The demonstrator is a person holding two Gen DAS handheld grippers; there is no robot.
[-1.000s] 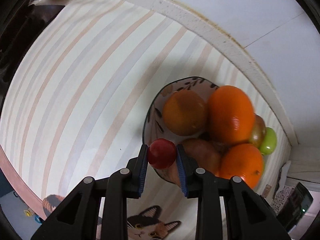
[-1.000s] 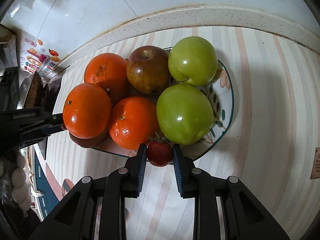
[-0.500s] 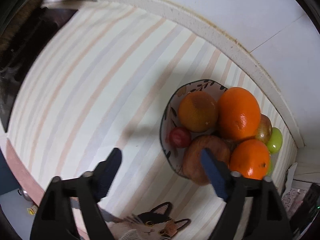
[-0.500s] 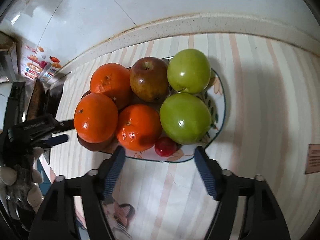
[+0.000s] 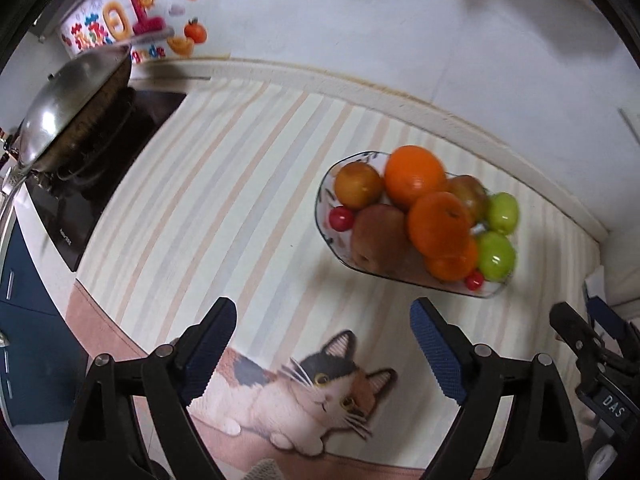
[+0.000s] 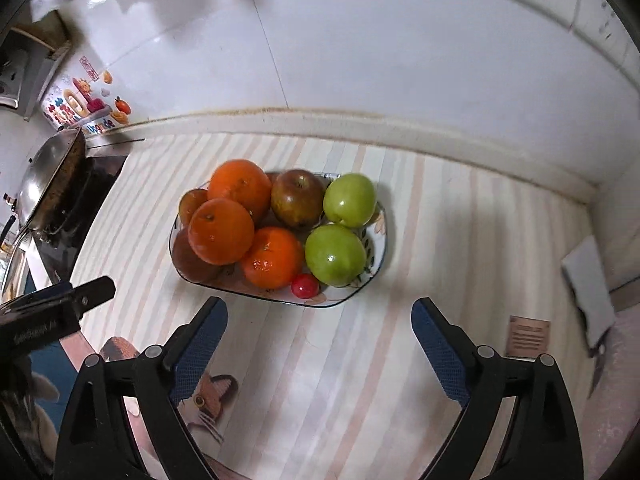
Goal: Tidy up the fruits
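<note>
Both hand-held grippers, left [image 5: 323, 338] and right [image 6: 319, 330], have backed off, ribbed blue pads spread wide, empty; two glossy, perhaps cherry, tomatoes [image 5: 341, 218] [image 6: 305, 285] sit inside the patterned bowl [image 6: 352, 295].

Between the wide-spread jaws of the left gripper [image 5: 322, 344] and the right gripper [image 6: 320, 344] and the fruit bowl [image 6: 378, 276], the striped mat [image 6: 460, 240] lies bare. The bowl is heaped with oranges [image 6: 221, 231] and green apples [image 6: 335, 255]; a cherry tomato [image 6: 305, 285] sits at its near rim. A wok [image 5: 68, 108] stands well left, the wall [image 6: 360, 60] close behind.
</note>
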